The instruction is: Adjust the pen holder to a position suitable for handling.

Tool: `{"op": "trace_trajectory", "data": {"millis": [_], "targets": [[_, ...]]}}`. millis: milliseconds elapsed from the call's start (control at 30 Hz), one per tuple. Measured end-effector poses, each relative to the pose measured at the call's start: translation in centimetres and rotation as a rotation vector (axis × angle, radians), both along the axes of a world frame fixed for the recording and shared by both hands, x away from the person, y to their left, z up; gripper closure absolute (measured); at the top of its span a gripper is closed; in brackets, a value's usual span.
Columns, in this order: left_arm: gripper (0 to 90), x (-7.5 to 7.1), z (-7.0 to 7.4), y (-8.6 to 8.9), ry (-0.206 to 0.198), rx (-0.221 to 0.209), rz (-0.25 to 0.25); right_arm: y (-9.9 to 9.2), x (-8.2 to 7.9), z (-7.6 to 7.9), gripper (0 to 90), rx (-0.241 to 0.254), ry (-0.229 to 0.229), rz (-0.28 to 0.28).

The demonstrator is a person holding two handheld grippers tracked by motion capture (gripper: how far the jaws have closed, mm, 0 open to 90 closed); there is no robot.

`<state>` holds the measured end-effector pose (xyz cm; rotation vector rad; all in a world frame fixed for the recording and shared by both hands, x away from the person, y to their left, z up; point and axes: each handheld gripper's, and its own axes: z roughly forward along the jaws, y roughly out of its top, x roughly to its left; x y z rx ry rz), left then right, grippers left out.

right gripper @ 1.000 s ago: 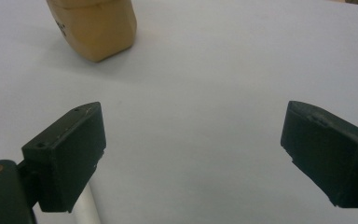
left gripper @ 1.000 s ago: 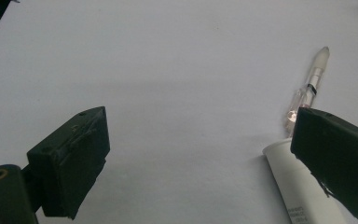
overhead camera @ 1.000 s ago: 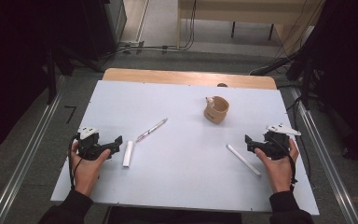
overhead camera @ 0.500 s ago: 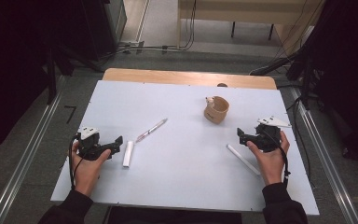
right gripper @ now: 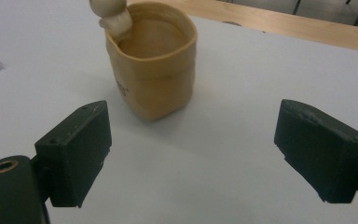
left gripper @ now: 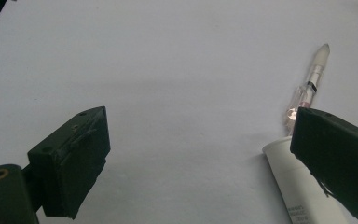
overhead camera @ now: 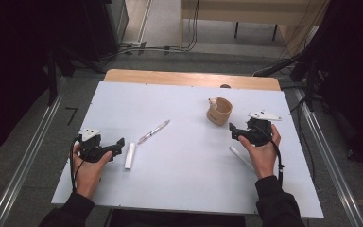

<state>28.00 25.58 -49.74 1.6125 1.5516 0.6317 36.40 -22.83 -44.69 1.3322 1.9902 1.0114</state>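
Moved: right gripper (overhead camera: 238, 133) has gone fwd and inward toward the tan cup (overhead camera: 219, 111) since 1 s ago; left gripper (overhead camera: 114, 145) hasn't budged.
Right jaws: spread wide, nothing between them. In the right gripper view the cup (right gripper: 152, 60) sits straight ahead, near but not touched.
Left jaws: spread too, empty. In the left gripper view the white tube (left gripper: 303, 191) lies partly behind my right-hand jaw, pen (left gripper: 307, 86) just beyond it.
Cup: upright on the desk (overhead camera: 179, 189), right of centre, small pale knob or figure at its rim (right gripper: 112, 14); can't tell what that is. Looks empty inside as far as I see.
Tube: on the desk just beside the left gripper (overhead camera: 130, 155), lying flat.
Pen: flat, slanted, near the tube's far end (overhead camera: 154, 131); whether they touch, can't tell.
White stick: flat on the desk under or behind my right hand (overhead camera: 238, 156), near the desk's right part.
Step, my guess: lining up the right gripper on the cup for a grab.
Done so far: nothing picked up; all 3 long items lie loose on the desk.
Left to do: prob. close on the cup or steady it, then lift tube, pen, stick one by one. Early stage, I judge.
Watch: cup looks soft-walled, a hard pinch could fold it.
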Motion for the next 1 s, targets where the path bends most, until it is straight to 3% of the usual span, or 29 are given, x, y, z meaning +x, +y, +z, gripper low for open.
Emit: {"op": "trace_trajectory", "data": {"millis": [600,767,1000], "targets": [[5.5,0.0,-0.1,0.0,0.0,0.0,-0.007,4.7,2.7,0.2,13.2,-0.028,-0.024,0.048],[5.5,0.0,-0.1,0.1,0.002,-0.002,-0.006,5.8,3.5,0.3,17.3,-0.022,-0.023,0.059],[5.5,0.0,-0.1,0.1,0.002,-0.002,-0.01,7.1,4.7,-0.1,27.5,-0.063,-0.029,0.061]]}}
